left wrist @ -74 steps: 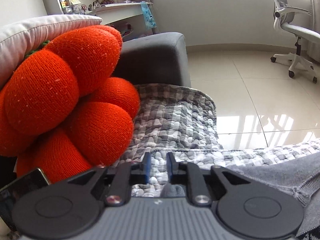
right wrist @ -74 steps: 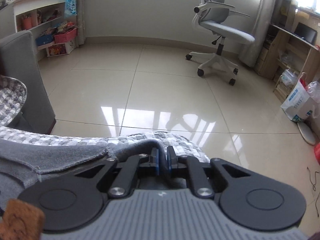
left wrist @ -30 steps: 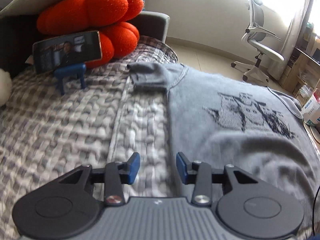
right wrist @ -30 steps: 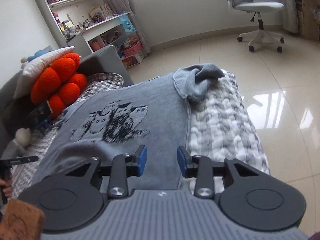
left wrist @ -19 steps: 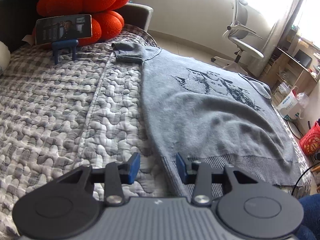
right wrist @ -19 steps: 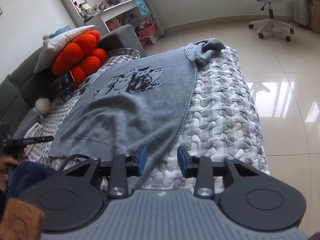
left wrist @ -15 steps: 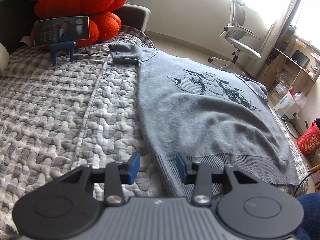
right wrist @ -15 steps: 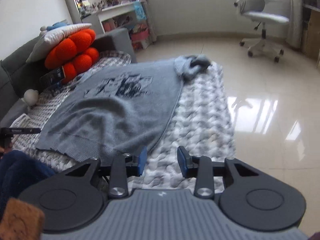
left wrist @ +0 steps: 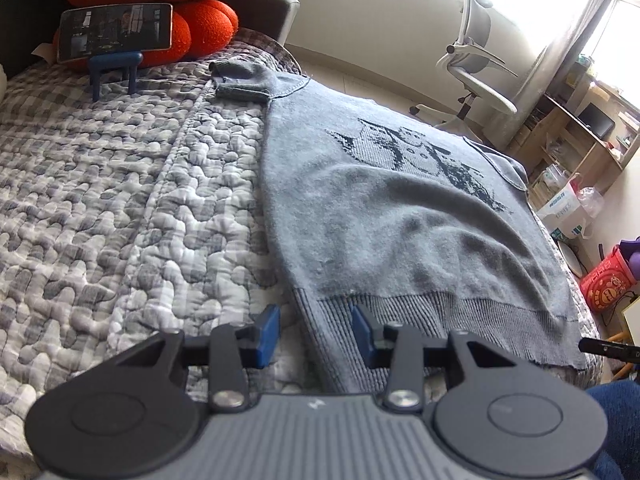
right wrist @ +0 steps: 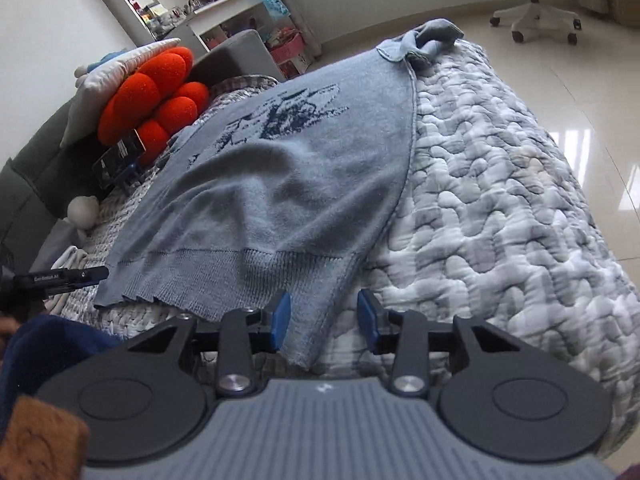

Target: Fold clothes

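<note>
The grey knit sweater (left wrist: pixel 400 224) lies flat, front up, across the quilted bed (left wrist: pixel 120 184), its ribbed hem (left wrist: pixel 440 316) along the near edge of the bed and its shoulders toward the far edge. A dark cat pattern is knitted into the chest. The short sleeves are bunched at the far corners of the garment, one near the bed's far left corner, the other toward the floor-side edge.

The left tool (left wrist: pixel 315 332) is wide apart, straddling the hem's left corner without gripping it. The right tool (right wrist: pixel 323 322) is likewise spread wide over the hem's right corner (right wrist: pixel 312 340), which hangs slightly past the bed's near edge.

The sweater looks soft, light and limp, with a fuzzy nap; broad ripples run across its lower half, so it will likely sag and stretch when lifted. The ribbing is thicker and firmer, probably the best hold: pinch both layers at each bottom corner. The puffy quilt may drag on the knit.

A phone on a blue stand (left wrist: pixel 114 36) rests before an orange cushion (right wrist: pixel 156 96).
</note>
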Tool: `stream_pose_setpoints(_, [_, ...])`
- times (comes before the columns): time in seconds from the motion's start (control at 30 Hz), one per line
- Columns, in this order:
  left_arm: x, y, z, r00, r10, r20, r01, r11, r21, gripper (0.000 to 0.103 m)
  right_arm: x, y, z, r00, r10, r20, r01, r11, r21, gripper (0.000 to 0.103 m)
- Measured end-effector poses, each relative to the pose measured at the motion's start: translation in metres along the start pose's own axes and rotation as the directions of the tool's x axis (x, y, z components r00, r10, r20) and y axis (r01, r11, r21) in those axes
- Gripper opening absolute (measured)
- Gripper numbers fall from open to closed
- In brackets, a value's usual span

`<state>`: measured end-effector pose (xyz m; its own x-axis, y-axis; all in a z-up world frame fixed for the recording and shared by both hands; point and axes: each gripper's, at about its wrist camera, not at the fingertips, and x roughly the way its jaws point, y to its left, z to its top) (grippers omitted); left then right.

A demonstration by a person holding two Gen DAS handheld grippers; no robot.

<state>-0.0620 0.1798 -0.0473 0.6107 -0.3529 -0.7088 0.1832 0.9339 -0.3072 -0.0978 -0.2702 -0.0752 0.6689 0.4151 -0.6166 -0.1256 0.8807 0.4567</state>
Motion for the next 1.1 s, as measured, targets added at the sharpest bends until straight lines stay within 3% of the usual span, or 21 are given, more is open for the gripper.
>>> stream_pose_setpoints(0.17, [0.009, -0.005, -0.002, 1.0, -0.014, -0.016, 0.015, 1.0, 0.009, 0.038, 0.003, 0.017, 0.0, 0.999, -0.033, -0.003, 0.032, 0.997, -0.07, 0.041])
stream_pose_setpoints(0.27, [0.012, -0.007, -0.001, 1.0, 0.017, -0.012, -0.017, 1.0, 0.01, 0.021, 0.005, 0.026, -0.004, 0.994, -0.112, 0.012, 0.113, 0.986, -0.121, 0.022])
stream_pose_setpoints(0.33, [0.013, -0.003, 0.0, 1.0, 0.025, -0.014, -0.025, 1.0, -0.017, 0.007, 0.005, 0.024, -0.006, 0.991, -0.132, 0.022, 0.133, 0.986, -0.099, 0.015])
stream_pose_setpoints(0.37, [0.013, -0.002, 0.0, 0.999, 0.029, -0.015, -0.029, 0.999, -0.031, 0.006, 0.004, 0.024, -0.007, 0.99, -0.138, 0.023, 0.139, 0.986, -0.09, 0.009])
stream_pose_setpoints(0.53, [-0.001, -0.007, -0.001, 0.997, 0.079, 0.005, -0.079, 0.997, -0.021, 0.004, -0.013, 0.029, -0.003, 0.988, -0.137, 0.069, 0.14, 0.989, -0.05, 0.006])
stream_pose_setpoints(0.8, [-0.044, -0.006, -0.001, 0.997, 0.055, 0.048, -0.054, 0.998, -0.021, 0.004, -0.059, 0.042, 0.004, 0.984, -0.118, 0.135, 0.126, 0.991, -0.054, 0.006])
stream_pose_setpoints(1.1, [-0.062, -0.012, -0.014, 0.998, 0.054, 0.042, -0.055, 0.998, 0.005, 0.004, -0.082, 0.051, -0.004, 0.977, -0.148, 0.156, 0.158, 0.986, -0.054, 0.005])
